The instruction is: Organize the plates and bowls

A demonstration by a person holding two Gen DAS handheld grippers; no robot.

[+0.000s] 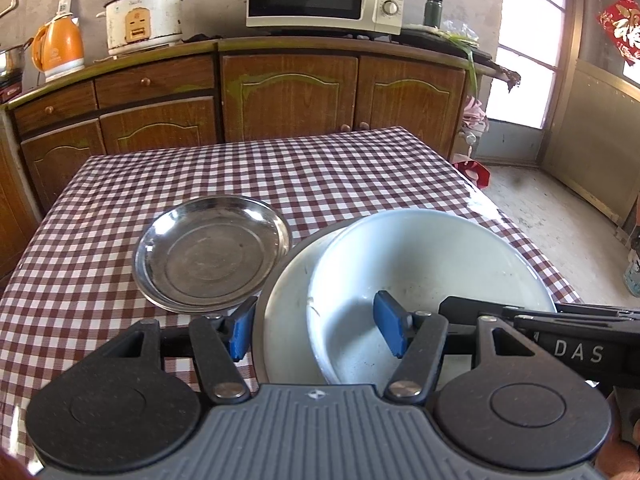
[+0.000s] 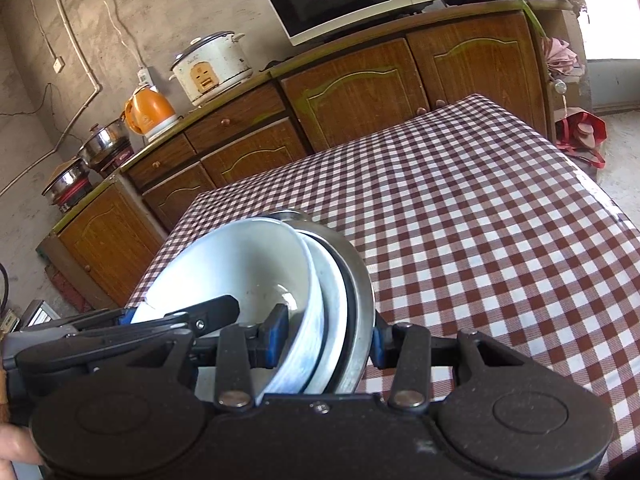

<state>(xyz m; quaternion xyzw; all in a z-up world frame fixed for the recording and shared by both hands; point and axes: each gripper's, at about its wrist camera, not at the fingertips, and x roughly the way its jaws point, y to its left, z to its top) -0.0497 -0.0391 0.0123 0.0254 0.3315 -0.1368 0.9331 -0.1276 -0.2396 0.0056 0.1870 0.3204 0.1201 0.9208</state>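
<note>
Left wrist view: the left gripper (image 1: 316,326) clamps the near rims of a white bowl (image 1: 432,264) nested in a white plate (image 1: 286,300), beside a steel plate (image 1: 212,252) on the checked tablecloth (image 1: 360,168). Right gripper (image 2: 330,338) pinches the same stack's opposite rim.

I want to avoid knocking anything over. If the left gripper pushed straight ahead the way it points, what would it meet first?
The left gripper already straddles the rims of the white bowl and the dish under it, so those come first. The steel plate lies left of its line.
</note>
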